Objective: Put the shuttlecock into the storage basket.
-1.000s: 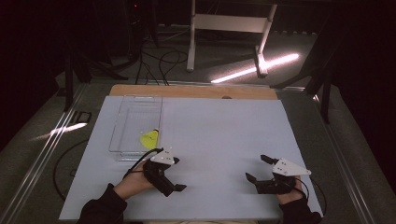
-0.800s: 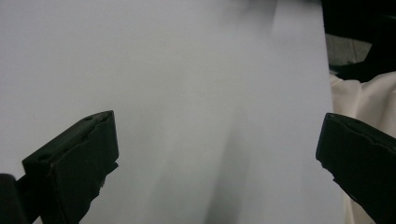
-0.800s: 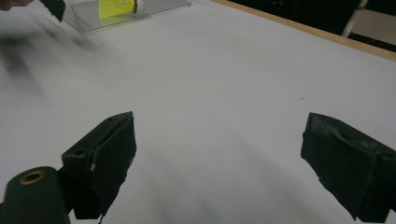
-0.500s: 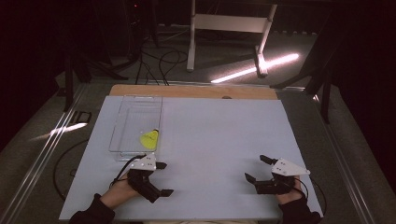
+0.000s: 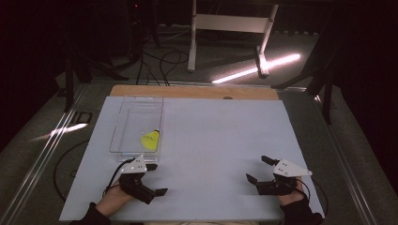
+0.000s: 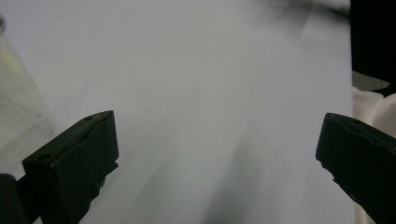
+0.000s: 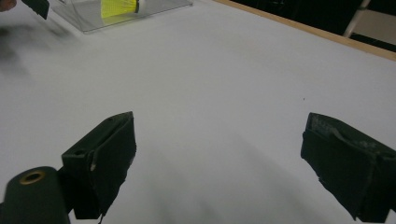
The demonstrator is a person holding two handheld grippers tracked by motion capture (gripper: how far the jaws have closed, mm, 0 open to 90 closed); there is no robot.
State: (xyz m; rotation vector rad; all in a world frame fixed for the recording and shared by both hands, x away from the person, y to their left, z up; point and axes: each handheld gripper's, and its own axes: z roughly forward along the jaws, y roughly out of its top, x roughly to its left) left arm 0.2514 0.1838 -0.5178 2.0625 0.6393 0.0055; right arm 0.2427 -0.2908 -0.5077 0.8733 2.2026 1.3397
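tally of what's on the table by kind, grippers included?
Yellow shuttlecock: 1
Clear plastic tray: 1, with the shuttlecock lying in it
Handheld grippers: 2, left gripper and right gripper, both open and holding nothing
Total: 4

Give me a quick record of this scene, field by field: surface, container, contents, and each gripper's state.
surface: white table sheet
container: clear tray, far left of sheet
contents: yellow shuttlecock lying inside the tray's near end
left gripper: jaws open, holding nothing, just near of the tray
right gripper: jaws open, holding nothing, near right of sheet
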